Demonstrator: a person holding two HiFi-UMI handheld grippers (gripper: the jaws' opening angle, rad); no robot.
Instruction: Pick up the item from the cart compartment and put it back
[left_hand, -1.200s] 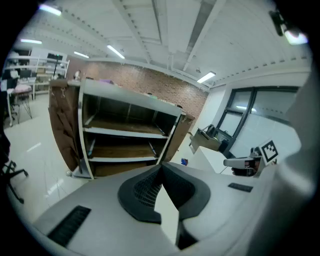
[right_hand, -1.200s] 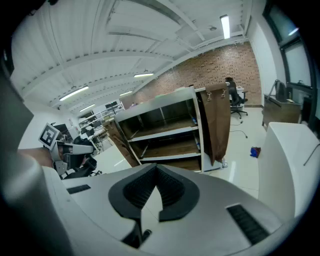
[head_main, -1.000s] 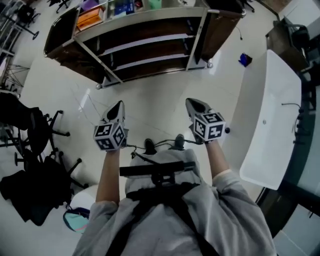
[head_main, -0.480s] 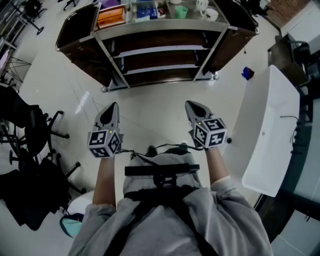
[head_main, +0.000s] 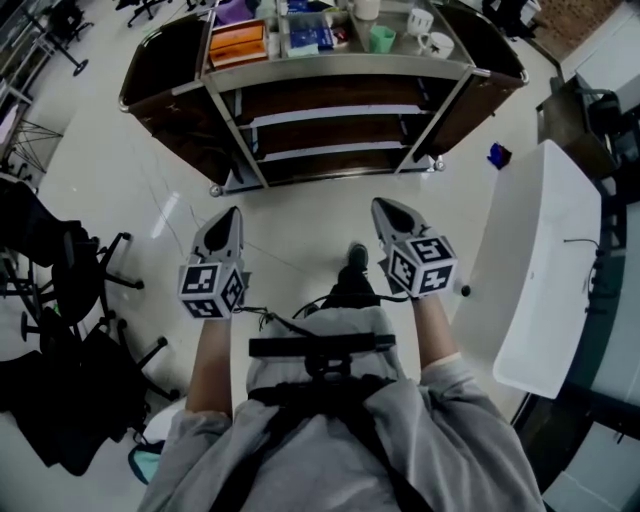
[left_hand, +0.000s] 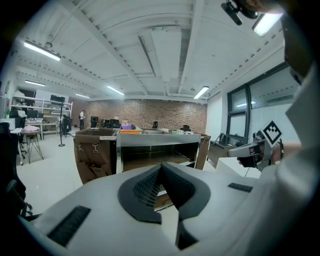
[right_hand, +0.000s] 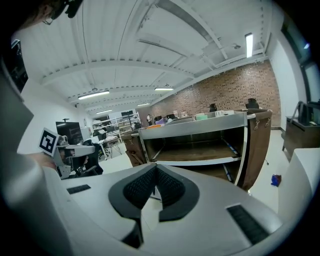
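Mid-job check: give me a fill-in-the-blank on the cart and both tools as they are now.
The left tool and the right tool both have their jaws ____.
The green cup stands on the cart's ____ level.
In the head view, the orange box lies to the cup's ____.
Missing: shut; top; left.

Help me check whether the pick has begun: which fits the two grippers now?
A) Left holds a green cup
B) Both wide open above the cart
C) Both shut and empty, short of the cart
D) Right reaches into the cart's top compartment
C: each gripper view shows jaws together with nothing between them, and the head view shows the left gripper and right gripper over the floor, short of the cart.
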